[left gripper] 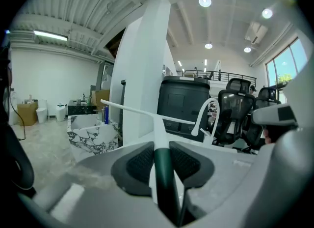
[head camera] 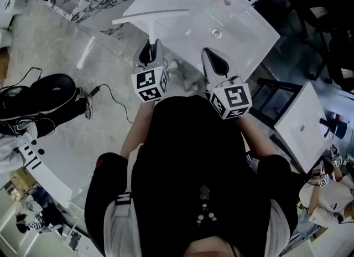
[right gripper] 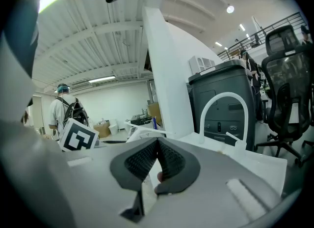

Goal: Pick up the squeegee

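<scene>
- The left hand-held gripper [head camera: 150, 48] is clamped on the squeegee [head camera: 149, 16]. In the left gripper view its ribbed pads [left gripper: 140, 163] press on either side of the dark green handle.
- The squeegee runs straight out ahead of that hand-held gripper: a white neck, then the long white blade lying crosswise at the far end, over the left edge of the white sink [head camera: 243, 34].
- In the left gripper view nothing seems to touch the blade. It looks to hang in the air, clear of the sink, so I judge the pick-up as good as done.
- The right hand-held gripper [head camera: 210, 55], just to the right of the left one, has its jaws together with nothing between them — it takes no part in the hold.
- Ahead of it and a little to its right stands the curved white faucet [right gripper: 226, 94] on the sink.
- As I judge it, all that is left is to keep the grip firm and the tool clear of the sink.
</scene>
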Demonstrator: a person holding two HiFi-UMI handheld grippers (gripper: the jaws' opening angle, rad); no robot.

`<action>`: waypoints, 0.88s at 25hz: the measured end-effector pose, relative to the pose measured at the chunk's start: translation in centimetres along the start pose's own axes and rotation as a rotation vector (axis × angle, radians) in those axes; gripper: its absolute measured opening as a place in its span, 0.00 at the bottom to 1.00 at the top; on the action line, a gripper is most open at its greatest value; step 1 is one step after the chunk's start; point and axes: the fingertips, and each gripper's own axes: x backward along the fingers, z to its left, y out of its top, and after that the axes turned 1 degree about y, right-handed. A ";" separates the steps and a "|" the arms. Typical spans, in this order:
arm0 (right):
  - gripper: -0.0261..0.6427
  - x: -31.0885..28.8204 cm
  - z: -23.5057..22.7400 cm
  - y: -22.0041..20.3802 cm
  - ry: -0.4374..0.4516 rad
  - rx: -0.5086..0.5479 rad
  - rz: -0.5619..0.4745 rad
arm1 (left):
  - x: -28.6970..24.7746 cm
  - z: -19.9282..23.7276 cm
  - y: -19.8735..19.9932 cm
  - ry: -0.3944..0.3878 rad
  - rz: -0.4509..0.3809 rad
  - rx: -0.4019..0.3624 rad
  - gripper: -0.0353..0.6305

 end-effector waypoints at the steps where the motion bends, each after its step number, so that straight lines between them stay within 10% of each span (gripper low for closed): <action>1: 0.04 0.1 0.1 0.3 0.002 0.004 -0.004 | 0.5 -0.1 0.5 -0.005 -0.012 0.004 0.22; 22: 0.04 1.3 2.2 8.2 0.026 0.048 -0.178 | 6.5 -4.0 13.7 -0.125 -0.294 -0.062 0.22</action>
